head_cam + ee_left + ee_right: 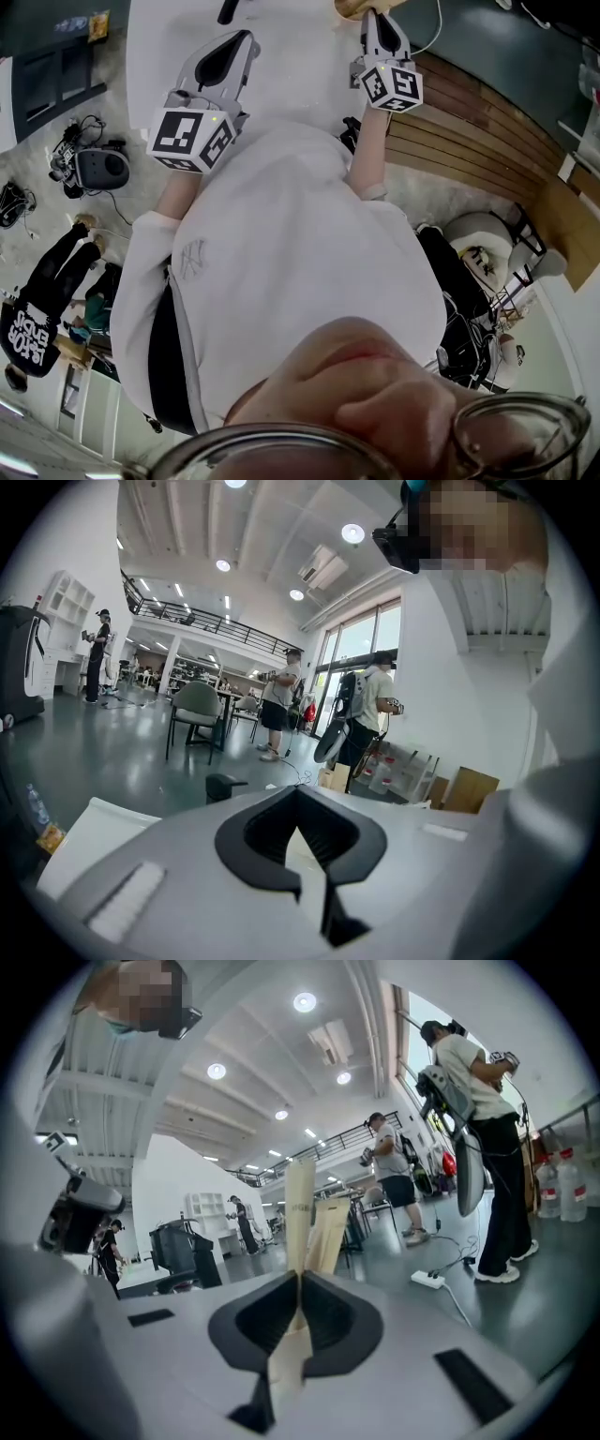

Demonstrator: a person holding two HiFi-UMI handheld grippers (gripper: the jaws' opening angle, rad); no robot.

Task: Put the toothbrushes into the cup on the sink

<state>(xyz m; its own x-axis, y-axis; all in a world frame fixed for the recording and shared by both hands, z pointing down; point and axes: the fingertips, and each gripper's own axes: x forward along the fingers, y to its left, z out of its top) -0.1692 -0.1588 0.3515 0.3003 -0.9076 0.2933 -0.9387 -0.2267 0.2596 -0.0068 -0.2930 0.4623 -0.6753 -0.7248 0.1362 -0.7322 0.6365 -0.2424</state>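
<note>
Firstly, in the right gripper view the right gripper has its two black jaws closed on a toothbrush, a pale flat stick that passes between the pads and stands up well above the tips. Just beside it, a little to the right, a second tan flat piece leans, and I cannot tell if it is another toothbrush or belongs to the first one. In the left gripper view the left gripper has its jaws together at the tips, and nothing is held between them.

From the head view, both grippers are held up in front of a person in a white shirt. The left marker cube is near the chest and the right marker cube is higher, on the other side. Beyond the grippers lies a white surface, and a tan end of the held thing shows at the top edge beside it. To the right of this surface curved wooden planks run along the grey floor.

Farther away the room is large, with round ceiling lamps. The left gripper view shows a green chair and two standing people. The right gripper view shows a person in black trousers close on the right and a white power strip on the floor
</note>
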